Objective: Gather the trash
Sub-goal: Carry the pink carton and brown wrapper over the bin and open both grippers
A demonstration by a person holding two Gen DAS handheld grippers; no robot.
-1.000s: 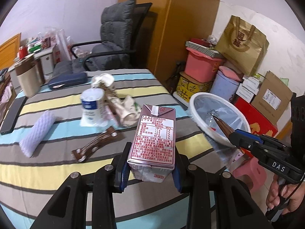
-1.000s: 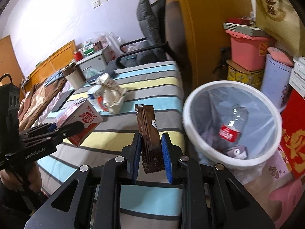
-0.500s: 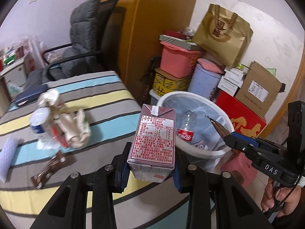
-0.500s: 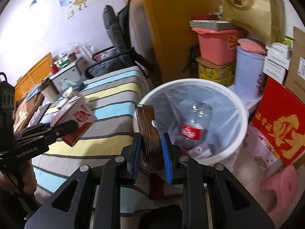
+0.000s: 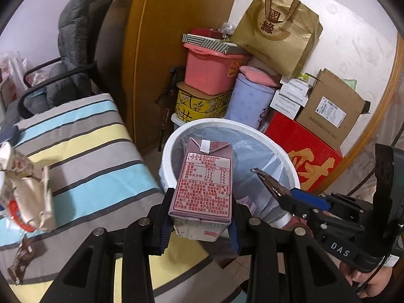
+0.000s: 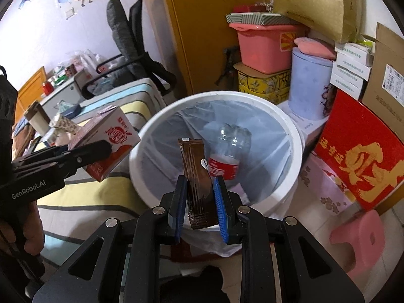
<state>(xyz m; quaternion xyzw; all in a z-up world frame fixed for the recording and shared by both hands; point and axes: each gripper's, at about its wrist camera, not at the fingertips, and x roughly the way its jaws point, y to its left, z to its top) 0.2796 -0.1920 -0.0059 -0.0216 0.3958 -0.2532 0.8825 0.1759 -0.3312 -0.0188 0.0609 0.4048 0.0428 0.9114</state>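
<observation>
My left gripper is shut on a pink milk carton and holds it upright at the near rim of the white trash bin. The carton also shows in the right wrist view, beside the bin's left rim. My right gripper is shut on a brown snack wrapper and holds it over the near edge of the bin. A crushed plastic bottle with a red label lies inside the bin's clear liner.
The striped bed at left carries crumpled paper trash and a brown wrapper. Behind the bin stand a pink tub, a lilac bucket, a red box and cartons. A pink stool stands at right.
Both grippers have swung right from over the bed to the bin, each still shut on its item. The carton and the wrapper now hang at the bin's rim.
</observation>
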